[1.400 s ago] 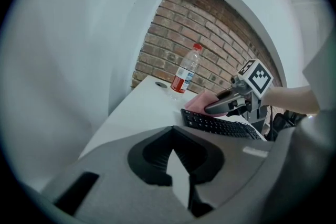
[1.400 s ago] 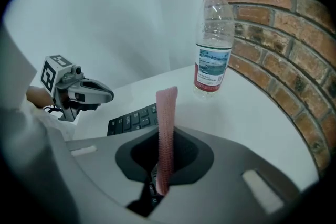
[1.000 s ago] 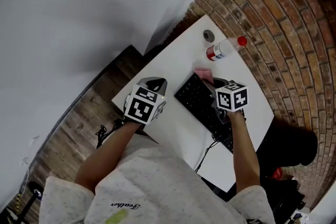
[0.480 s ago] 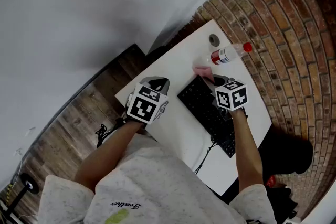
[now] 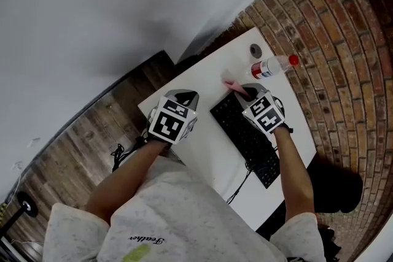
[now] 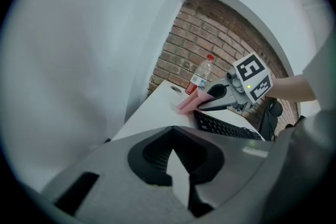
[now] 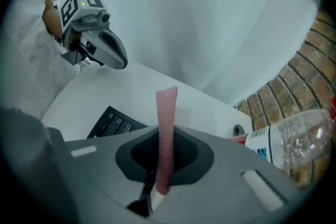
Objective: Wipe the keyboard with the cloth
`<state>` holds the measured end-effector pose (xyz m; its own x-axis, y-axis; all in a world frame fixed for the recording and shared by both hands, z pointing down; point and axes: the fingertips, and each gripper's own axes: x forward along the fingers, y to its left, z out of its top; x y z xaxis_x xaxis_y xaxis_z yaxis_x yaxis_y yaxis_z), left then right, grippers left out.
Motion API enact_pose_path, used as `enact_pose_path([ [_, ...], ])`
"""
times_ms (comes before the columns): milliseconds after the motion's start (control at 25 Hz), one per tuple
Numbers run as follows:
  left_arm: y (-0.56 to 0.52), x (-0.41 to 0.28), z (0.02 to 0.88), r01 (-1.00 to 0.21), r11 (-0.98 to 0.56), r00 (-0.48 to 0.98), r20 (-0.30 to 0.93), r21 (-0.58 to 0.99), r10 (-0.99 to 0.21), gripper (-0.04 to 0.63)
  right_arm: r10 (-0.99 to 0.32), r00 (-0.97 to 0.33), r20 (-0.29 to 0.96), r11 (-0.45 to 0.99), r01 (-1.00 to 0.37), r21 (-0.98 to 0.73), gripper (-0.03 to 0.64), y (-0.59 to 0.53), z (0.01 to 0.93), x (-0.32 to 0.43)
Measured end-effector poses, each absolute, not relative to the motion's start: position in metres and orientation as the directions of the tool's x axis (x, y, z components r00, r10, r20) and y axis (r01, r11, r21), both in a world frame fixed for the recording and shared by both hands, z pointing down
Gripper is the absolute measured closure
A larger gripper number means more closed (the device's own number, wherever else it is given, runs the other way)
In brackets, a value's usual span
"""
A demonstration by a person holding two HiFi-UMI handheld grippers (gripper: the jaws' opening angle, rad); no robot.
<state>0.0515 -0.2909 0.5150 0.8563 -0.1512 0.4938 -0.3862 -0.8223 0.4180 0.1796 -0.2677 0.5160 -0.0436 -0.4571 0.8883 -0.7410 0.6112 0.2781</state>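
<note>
- The right gripper (image 7: pixel 163 161) is clamped shut on the cloth (image 7: pixel 166 123). The pink strip is pinched edge-on between the jaws, and its free end sticks out ahead of them.
- In the head view the cloth's free end is at the far end of the keyboard (image 5: pixel 247 135), just past its corner. From the left gripper view it seems to droop onto the table (image 5: pixel 206 153) there, but I cannot tell if it touches the keys.
- The left gripper (image 6: pixel 176 168) has its jaws only slightly parted, with a sliver of table showing through the gap. It holds nothing and hangs over the table's near edge, well apart from the keyboard.
- The keyboard lies flat on the white table, with its cable running off the near end. A bottle (image 5: pixel 270 67) with a red cap stands near the far end, just beside the right gripper.
- Step in hand, as I judge it: the cloth is being set at one end of the keyboard to begin a stroke.
- The next move calls for lowering the cloth onto the keys and drawing it along the rows toward the near end, with the jaws kept tight.
- Laying the strip flatter would give it more contact.
- Two risks: the light keyboard may slide, and the bottle is close enough to be knocked.
</note>
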Motion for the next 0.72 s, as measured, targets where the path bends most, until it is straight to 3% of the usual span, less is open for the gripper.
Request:
enact_pose_path([
  [720,-0.266,0.024,0.514,-0.472,-0.775,0.834,0.498,0.420,-0.239,0.598,-0.352,-0.110,0.929,0.792,-0.564,0.233,0.593,-0.247,0.529,0.141],
])
